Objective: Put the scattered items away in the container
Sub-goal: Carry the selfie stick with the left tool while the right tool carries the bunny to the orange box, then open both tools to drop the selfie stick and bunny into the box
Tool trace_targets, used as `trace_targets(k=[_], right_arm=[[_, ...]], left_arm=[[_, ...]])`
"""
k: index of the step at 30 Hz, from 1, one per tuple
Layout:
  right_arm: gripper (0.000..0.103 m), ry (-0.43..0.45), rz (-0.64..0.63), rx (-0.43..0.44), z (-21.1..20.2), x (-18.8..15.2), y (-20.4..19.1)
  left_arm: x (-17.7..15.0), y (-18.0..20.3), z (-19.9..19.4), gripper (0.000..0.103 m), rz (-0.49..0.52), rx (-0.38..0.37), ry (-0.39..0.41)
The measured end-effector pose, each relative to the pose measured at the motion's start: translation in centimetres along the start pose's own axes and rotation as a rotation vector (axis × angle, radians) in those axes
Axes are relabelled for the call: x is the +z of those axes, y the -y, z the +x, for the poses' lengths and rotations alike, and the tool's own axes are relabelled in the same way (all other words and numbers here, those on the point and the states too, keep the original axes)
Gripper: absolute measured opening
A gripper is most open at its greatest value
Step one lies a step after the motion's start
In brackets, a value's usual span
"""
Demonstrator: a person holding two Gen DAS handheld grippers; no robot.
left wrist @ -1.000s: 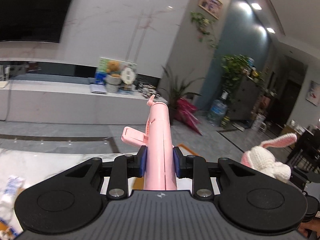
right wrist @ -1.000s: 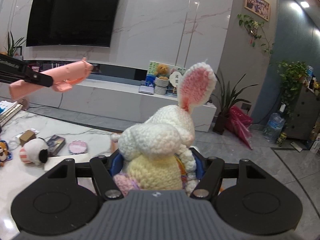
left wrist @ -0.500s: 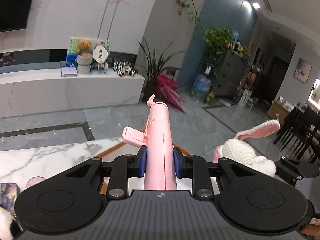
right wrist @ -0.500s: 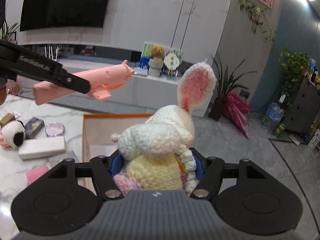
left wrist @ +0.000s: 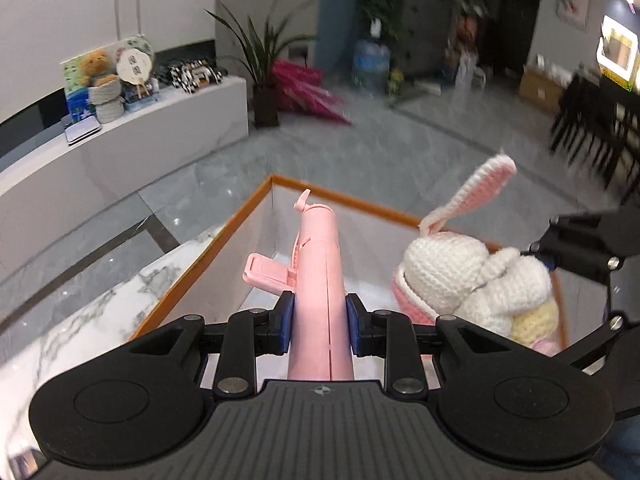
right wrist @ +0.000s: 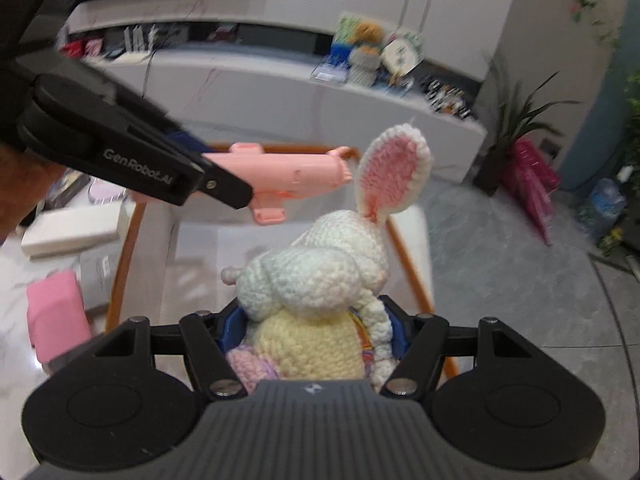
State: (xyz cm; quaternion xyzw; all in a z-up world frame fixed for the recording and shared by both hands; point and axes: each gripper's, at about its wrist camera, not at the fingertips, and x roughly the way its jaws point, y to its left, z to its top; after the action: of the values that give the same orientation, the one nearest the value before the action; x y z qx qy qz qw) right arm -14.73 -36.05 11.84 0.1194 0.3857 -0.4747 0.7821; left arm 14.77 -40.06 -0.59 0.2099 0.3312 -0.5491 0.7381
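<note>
Left gripper (left wrist: 316, 328), a black two-finger tool with blue pads (left wrist: 285, 322), is clamped on a long pink plastic toy gun (left wrist: 320, 276). That toy points forward and downward over the open top of a white fabric container with an orange rim (left wrist: 360, 202), which stands on a white marble table (left wrist: 84, 320).

Right gripper (right wrist: 312, 334), of the same make, is closed around the yellow body of a white crocheted rabbit with a pink-lined ear (right wrist: 320, 280). The rabbit's ear stands upright. Seen from the right wrist, the rabbit hangs above the container's interior, with the pink toy gun crossing just beyond it, also above the interior.

Left of the container on the table lie a pink rectangular block (right wrist: 56, 316) and a white rectangular box (right wrist: 72, 234).
</note>
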Motion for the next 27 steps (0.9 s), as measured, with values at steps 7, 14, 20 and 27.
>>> trace_targets(k=[7, 14, 20, 27], right_arm=[[0.069, -0.136, 0.018, 0.039, 3.5, 1.2, -0.2], [0.069, -0.240, -0.007, 0.054, 6.7, 2.3, -0.2], [0.070, -0.303, -0.017, 0.072, 8.8, 3.1, -0.6], [0.070, -0.344, 0.022, 0.109, 10.1, 3.1, -0.5]], left_arm=[[-0.4, -0.7, 2.6, 0.031, 0.032, -0.017, -0.067], [-0.6, -1.5, 4.6, 0.031, 0.099, -0.024, -0.141], [-0.5, -1.7, 5.7, 0.031, 0.158, -0.010, -0.196], [-0.3, -3.2, 6.4, 0.031, 0.096, -0.042, -0.221]])
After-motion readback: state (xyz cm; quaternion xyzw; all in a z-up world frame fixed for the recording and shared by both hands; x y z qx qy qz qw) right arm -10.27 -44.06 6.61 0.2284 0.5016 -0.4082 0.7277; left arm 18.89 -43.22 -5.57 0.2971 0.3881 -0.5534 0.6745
